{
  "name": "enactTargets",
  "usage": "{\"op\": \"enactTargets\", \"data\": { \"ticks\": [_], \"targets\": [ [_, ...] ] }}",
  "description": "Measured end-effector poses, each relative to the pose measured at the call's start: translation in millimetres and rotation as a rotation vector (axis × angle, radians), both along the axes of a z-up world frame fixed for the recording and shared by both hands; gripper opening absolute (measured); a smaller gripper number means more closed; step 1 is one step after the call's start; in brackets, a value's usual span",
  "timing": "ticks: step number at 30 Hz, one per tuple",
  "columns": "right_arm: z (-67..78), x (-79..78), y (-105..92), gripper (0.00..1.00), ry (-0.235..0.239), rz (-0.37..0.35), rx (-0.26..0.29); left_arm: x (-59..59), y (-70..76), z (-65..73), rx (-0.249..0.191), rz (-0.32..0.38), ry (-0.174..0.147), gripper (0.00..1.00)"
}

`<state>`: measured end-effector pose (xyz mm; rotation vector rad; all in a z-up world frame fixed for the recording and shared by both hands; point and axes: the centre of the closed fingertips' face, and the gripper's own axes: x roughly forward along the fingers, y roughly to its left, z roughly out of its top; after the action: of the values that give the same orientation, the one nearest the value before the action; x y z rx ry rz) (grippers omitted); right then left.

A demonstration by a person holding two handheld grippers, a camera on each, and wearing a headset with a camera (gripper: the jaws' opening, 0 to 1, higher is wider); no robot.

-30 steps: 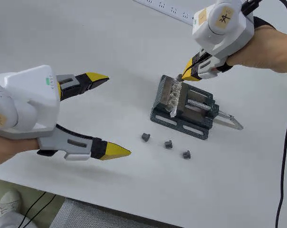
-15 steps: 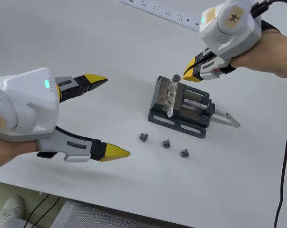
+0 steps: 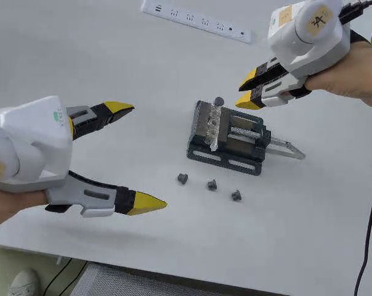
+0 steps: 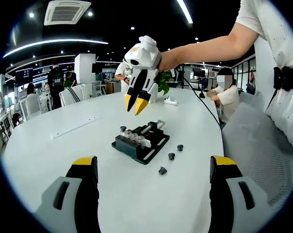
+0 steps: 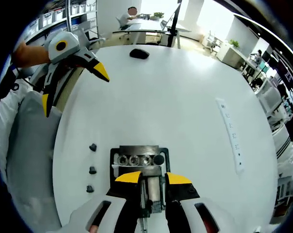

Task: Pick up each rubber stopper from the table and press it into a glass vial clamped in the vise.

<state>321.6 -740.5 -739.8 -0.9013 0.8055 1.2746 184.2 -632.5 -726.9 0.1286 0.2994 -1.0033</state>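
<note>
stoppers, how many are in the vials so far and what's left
Done: one stopper sits in the end vial in the vise. In hand: nothing; right gripper and left gripper are open, empty. Left: three stoppers on the table, three open vials.

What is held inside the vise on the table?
A row of glass vials stands between the jaws of the vise. The end one carries a dark rubber stopper; the others look open. The jaws cover the vials' lower parts.
</note>
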Motion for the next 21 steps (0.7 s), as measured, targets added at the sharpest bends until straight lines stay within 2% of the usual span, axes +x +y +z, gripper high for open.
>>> {"op": "enactTargets", "data": {
  "ticks": [6,14,21],
  "targets": [
    [11.3,-6.8,-11.2,0.19,-0.023,-0.045,0.051,-1.2,-2.1,4.8,0.014,-0.015,-0.010,0.97],
    [27.2,-22.6,-27.3,0.24,-0.047,-0.114,0.153,-5.9,-6.4,7.9,0.038,-0.035,-0.017,0.99],
    [35.2,-44.8,-45.2,0.28,-0.063,-0.164,0.215,-9.4,-9.8,11.0,0.059,-0.054,-0.021,0.99]
  ]
}}
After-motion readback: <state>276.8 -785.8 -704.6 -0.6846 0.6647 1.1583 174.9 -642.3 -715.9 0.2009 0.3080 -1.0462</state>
